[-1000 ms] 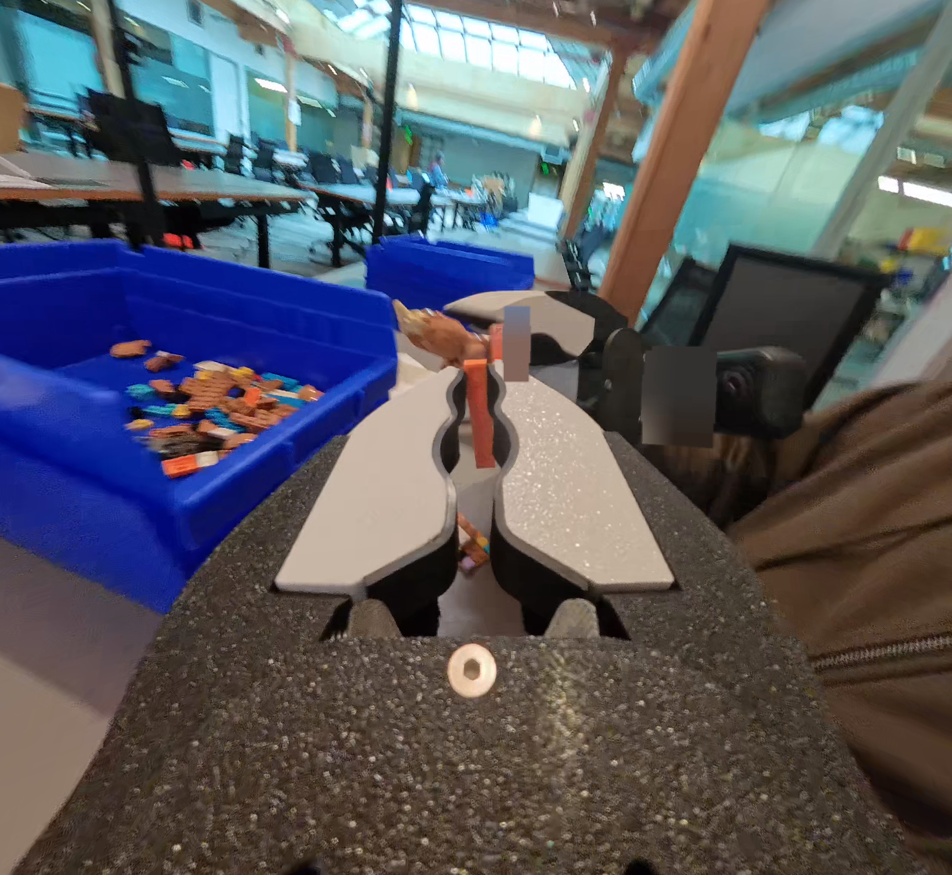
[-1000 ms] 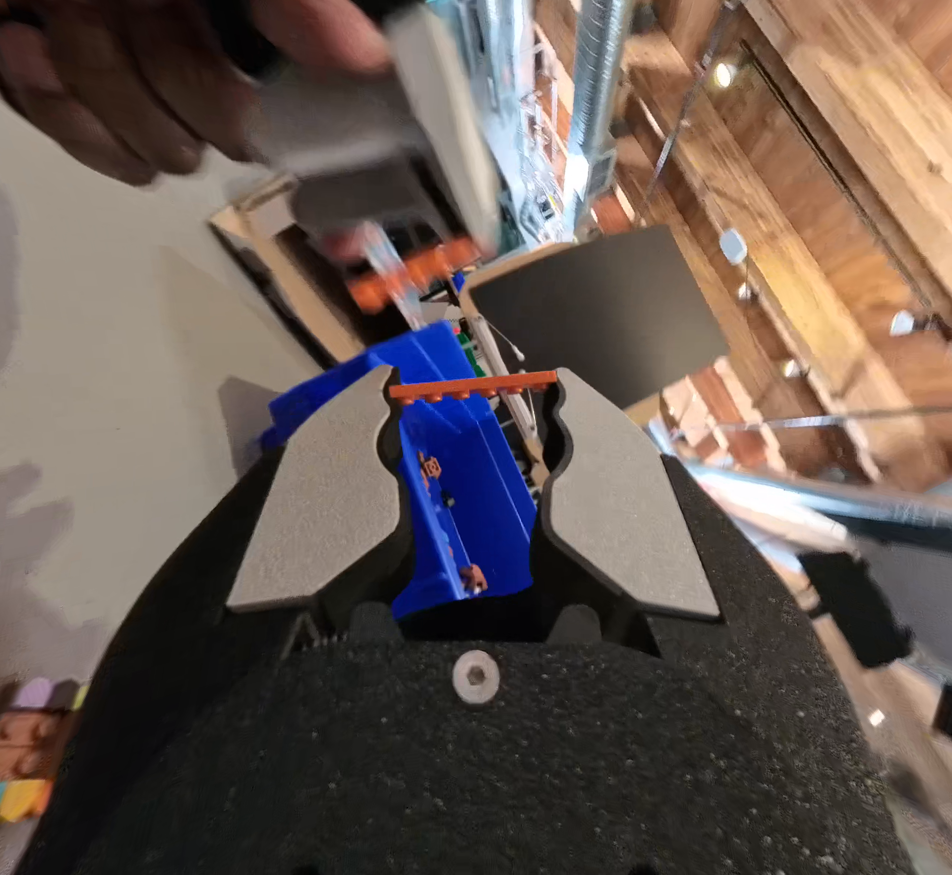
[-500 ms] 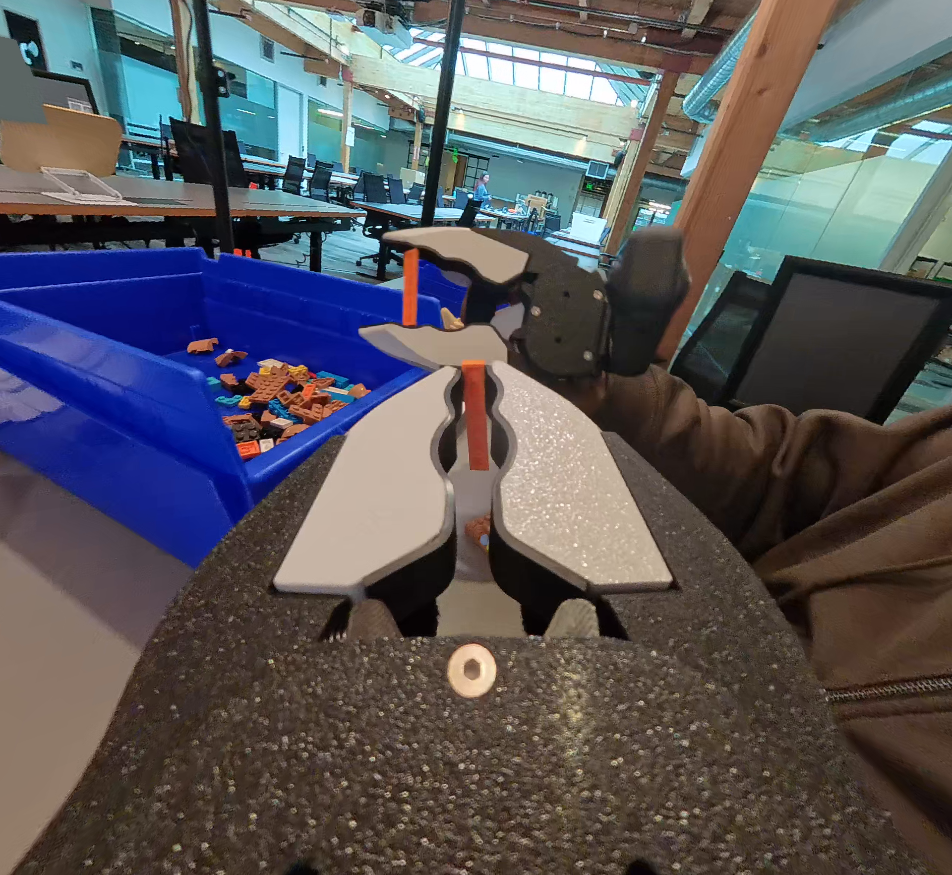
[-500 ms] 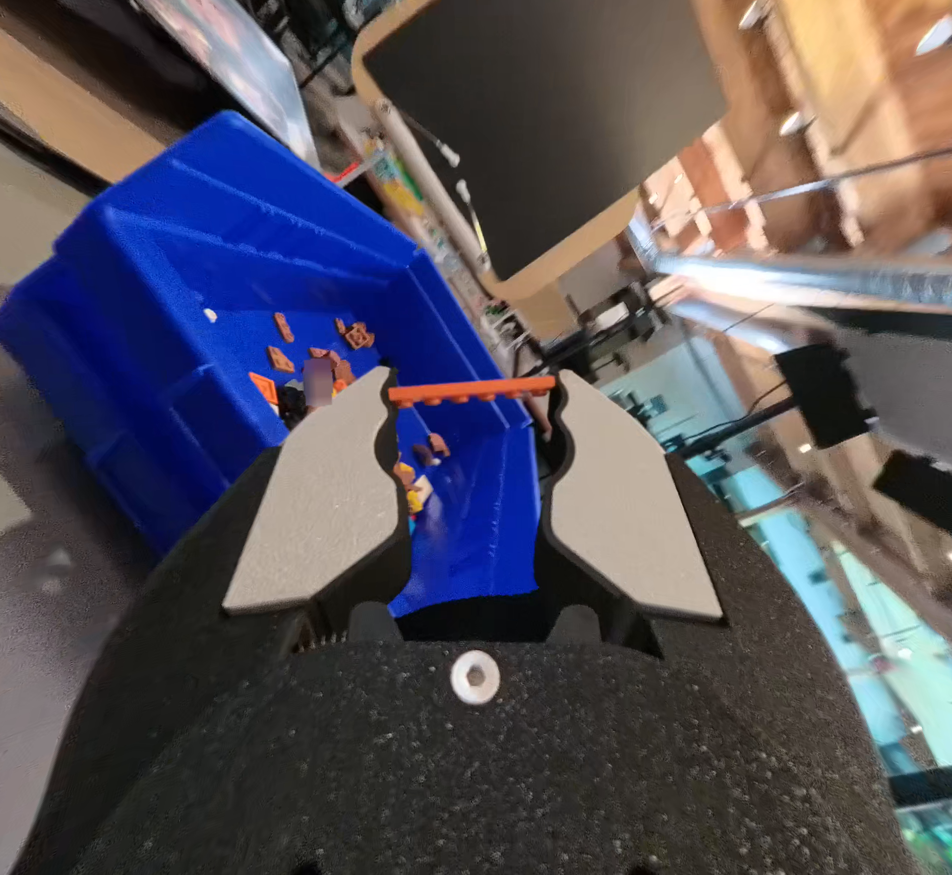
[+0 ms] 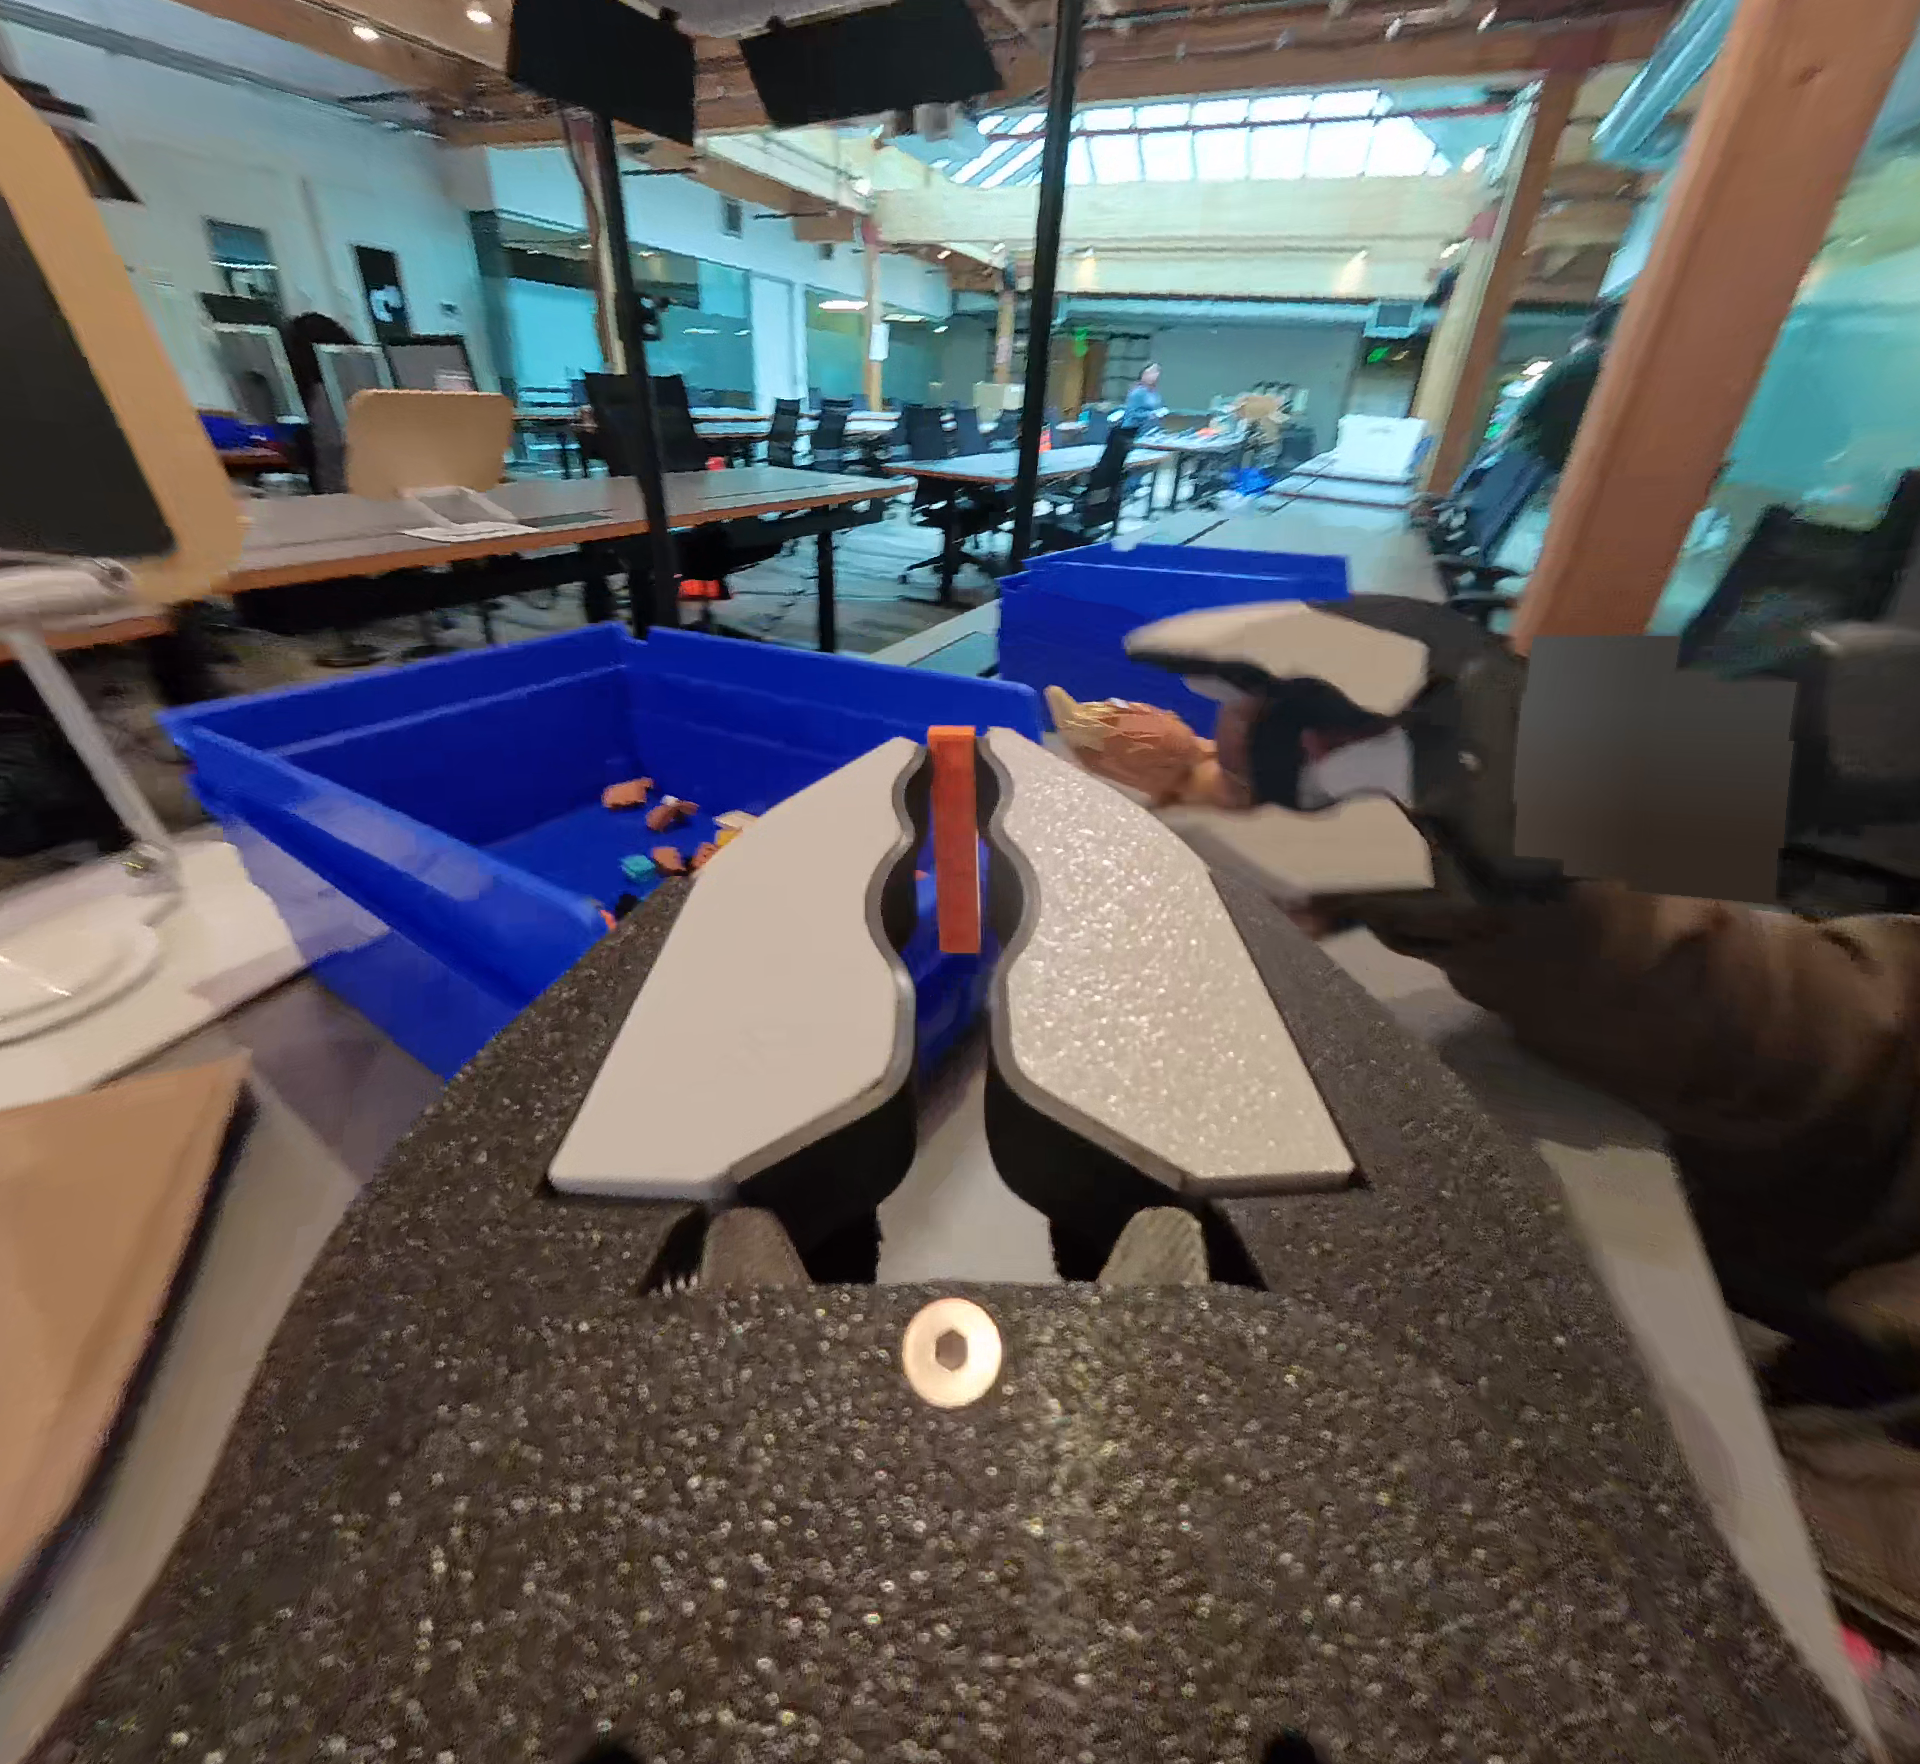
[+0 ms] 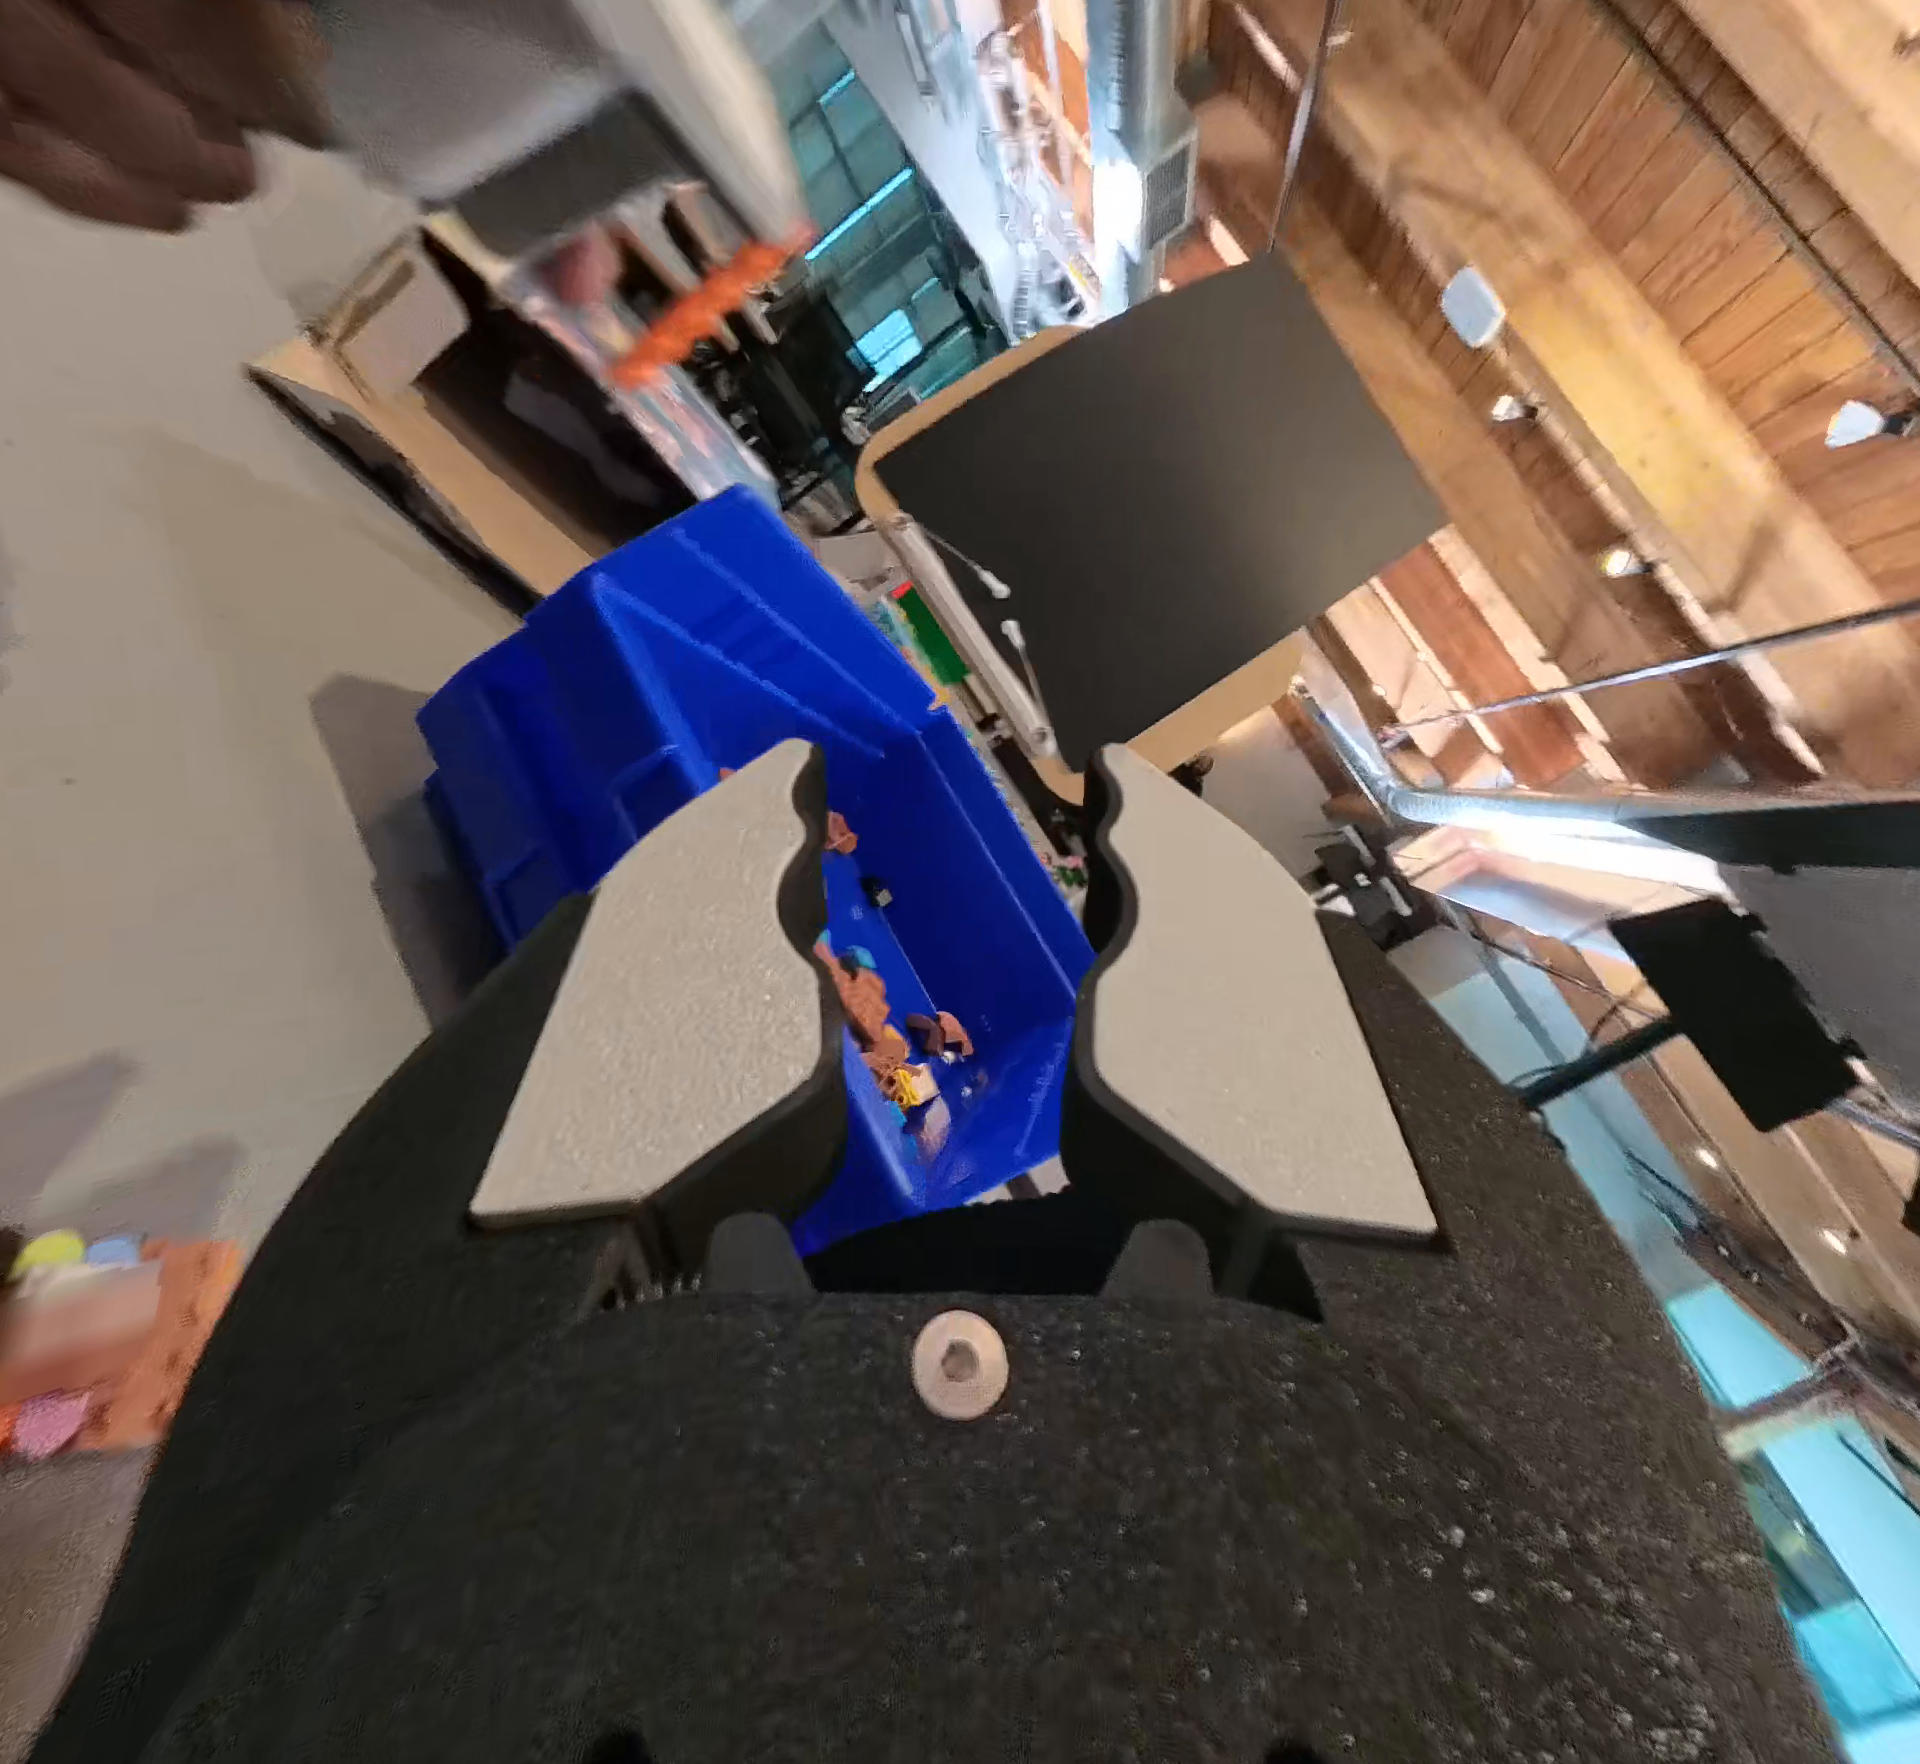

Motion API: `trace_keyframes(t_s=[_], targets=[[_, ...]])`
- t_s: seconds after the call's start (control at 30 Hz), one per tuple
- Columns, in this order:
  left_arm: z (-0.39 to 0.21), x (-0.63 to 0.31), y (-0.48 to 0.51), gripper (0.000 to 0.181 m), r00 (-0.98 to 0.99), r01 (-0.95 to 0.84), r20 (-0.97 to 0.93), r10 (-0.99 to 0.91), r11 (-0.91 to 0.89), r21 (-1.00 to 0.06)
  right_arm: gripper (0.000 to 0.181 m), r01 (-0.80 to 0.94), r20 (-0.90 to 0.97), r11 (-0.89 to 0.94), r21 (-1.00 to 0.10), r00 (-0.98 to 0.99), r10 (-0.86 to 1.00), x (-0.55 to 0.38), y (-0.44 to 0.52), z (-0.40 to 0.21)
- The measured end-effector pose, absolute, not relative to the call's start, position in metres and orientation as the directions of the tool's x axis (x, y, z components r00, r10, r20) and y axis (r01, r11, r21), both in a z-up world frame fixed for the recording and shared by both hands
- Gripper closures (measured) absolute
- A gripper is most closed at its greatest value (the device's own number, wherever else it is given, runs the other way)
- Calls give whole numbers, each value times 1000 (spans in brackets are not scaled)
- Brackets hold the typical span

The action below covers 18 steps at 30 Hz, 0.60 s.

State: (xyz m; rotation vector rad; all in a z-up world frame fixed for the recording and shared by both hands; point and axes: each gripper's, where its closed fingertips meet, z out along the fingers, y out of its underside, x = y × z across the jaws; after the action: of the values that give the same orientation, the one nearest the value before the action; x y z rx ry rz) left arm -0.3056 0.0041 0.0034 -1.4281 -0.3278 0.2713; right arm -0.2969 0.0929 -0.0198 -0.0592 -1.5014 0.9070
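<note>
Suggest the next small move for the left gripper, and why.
Probably ease the left gripper forward-left over the bin. It is shut on an orange plate, the bin with loose bricks lies just ahead, and the right gripper is open and empty.

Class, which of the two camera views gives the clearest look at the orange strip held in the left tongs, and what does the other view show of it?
The left wrist view: the orange strip stands sharp and close, clamped upright in the left tongs. The right wrist view shows the strip only far off and blurred, sticking out from the tongs.
</note>
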Motion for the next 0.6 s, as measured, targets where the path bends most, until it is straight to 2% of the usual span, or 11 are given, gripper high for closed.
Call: trace_keyframes(t_s=[0.07,0.17,0.33,0.4,0.5,0.6], targets=[[20,-325,16,173,886,-63,-36,462,42,-997,131,-449,827,696,-561,-264,497,-297,90,-38],[35,-379,30,171,759,-151,-207,618,-143,-978,129,-341,757,714,-611,-517,401,-298,85,-87],[15,-426,52,145,778,28,-55,626,-122,-992,129,-230,593,708,-668,-740,318,-284,94,-129],[10,-426,49,140,772,4,-66,633,-109,-994,129,-193,503,670,-717,-809,305,-275,97,-135],[8,-411,40,139,762,-79,-113,637,-83,-993,129,-120,396,671,-731,-876,275,-267,105,-150],[-4,-368,51,140,825,-201,-237,513,-125,-972,130,-75,331,703,-707,-914,236,-259,108,-166]])
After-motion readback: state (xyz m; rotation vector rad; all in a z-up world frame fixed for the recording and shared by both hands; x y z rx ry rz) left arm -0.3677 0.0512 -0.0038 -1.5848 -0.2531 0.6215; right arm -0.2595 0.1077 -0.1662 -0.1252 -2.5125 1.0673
